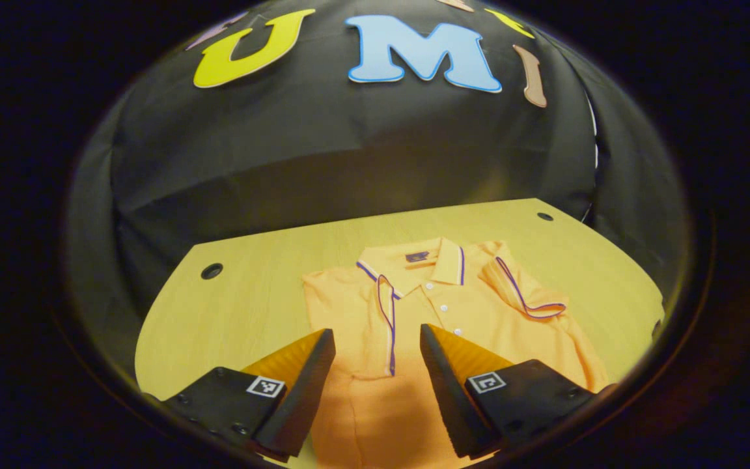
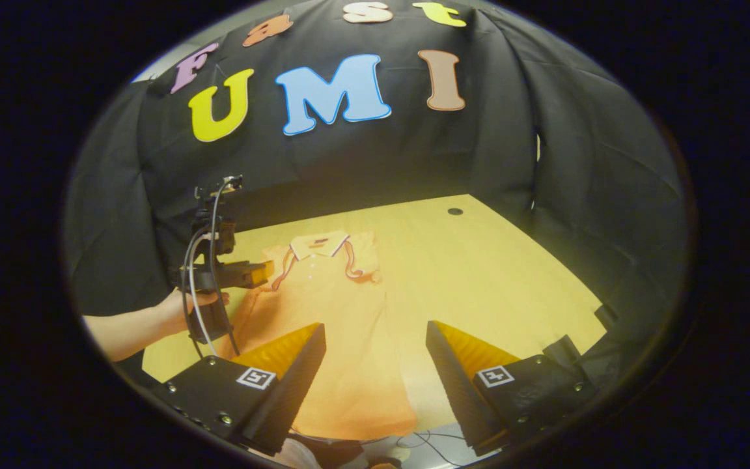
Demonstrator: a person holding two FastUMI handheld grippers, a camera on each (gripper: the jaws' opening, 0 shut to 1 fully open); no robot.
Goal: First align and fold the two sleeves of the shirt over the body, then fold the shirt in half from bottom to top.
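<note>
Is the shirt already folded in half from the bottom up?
No, the shirt lies at full length on the table, only its sleeves folded in over the body.

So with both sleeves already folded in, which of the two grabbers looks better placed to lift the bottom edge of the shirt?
Probably the right gripper: it hangs open over the shirt near its bottom hem. The left gripper, also open, is further up, towards the collar.
</note>
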